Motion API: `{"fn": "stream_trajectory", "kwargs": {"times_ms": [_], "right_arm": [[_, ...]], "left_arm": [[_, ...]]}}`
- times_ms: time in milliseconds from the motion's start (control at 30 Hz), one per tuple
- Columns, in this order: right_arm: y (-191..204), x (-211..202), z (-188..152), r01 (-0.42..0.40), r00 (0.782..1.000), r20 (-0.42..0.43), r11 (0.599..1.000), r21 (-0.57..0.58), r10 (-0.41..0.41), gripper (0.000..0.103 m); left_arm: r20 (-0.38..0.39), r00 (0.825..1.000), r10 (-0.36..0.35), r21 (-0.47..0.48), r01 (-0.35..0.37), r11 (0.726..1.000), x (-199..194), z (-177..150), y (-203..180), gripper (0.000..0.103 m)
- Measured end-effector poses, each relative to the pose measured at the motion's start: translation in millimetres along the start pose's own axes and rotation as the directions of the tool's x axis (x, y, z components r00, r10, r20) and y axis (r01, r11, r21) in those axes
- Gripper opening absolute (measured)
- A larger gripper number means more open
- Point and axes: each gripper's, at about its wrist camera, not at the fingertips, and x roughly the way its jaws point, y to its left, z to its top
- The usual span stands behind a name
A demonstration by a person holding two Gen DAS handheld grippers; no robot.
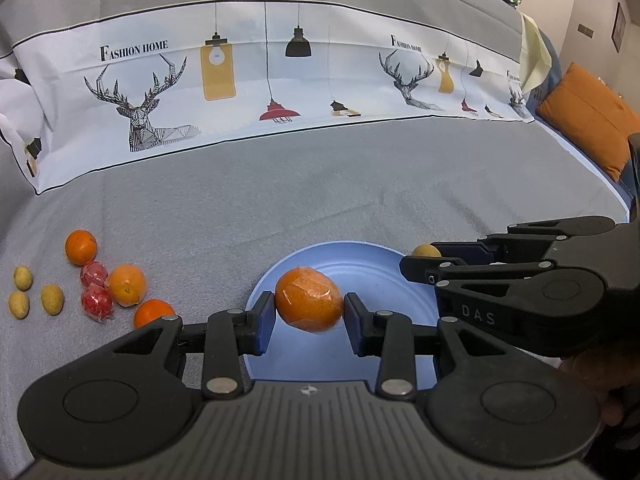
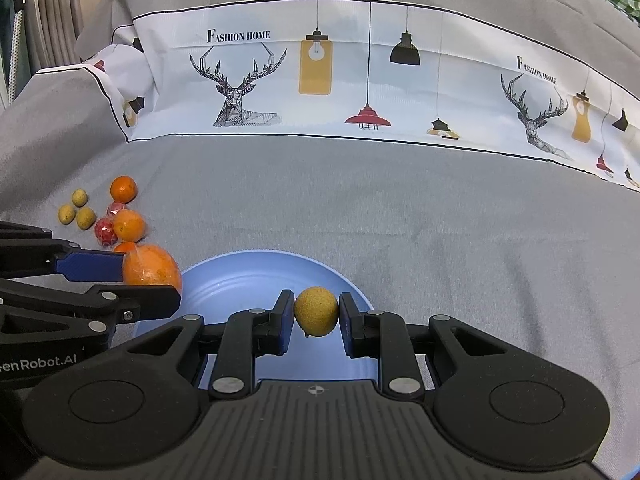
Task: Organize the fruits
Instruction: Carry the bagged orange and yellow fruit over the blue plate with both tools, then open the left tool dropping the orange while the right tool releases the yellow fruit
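Note:
My left gripper [image 1: 309, 312] is shut on a plastic-wrapped orange [image 1: 309, 305] and holds it over the blue plate [image 1: 372, 280]. My right gripper [image 2: 316, 314] is shut on a small yellow fruit [image 2: 316, 311] over the same plate [image 2: 256, 276]. In the right wrist view the left gripper's fingers [image 2: 90, 266] hold the orange [image 2: 152, 266] at the plate's left rim. In the left wrist view the right gripper's fingers [image 1: 460, 258] reach in from the right, with the yellow fruit [image 1: 426, 251] partly hidden.
Loose fruit lies on the grey cloth to the left: oranges [image 1: 81, 245], red wrapped fruits [image 1: 97, 302] and small yellow fruits [image 1: 52, 299]. A printed white cloth [image 1: 256, 80] runs across the back. An orange cushion [image 1: 588, 116] sits far right.

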Motion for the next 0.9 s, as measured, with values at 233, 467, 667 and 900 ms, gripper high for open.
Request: {"fn": "stream_trajectory", "kwargs": {"times_ms": [233,467,667,900], "right_arm": [[1.5,1.4,-1.0,0.004,1.0,-0.001,1.0,-0.006,-0.004,0.025],[1.2,1.8,-1.9,0.009,1.0,-0.005,1.0,-0.005,-0.009,0.026],[-0.3,1.3,-1.7,0.029,1.0,0.005,1.0,-0.001,-0.029,0.045],[1.5,-0.1,-2.0,0.048,0.999,0.015,0.999,-0.011,-0.047,0.045]], "left_arm": [[0.001,1.0,0.0,0.001,0.0,1.0,-0.2,-0.3,-0.4,0.041],[-0.005,1.0,-0.011,-0.004,0.011,1.0,0.0,0.0,0.2,0.044],[0.004,1.0,-0.017,-0.021,0.017,1.0,-1.7,0.6,1.7,0.045],[0.019,1.0,-0.023,-0.022,0.023,0.999,-5.1,-0.4,1.7,0.045]]}}
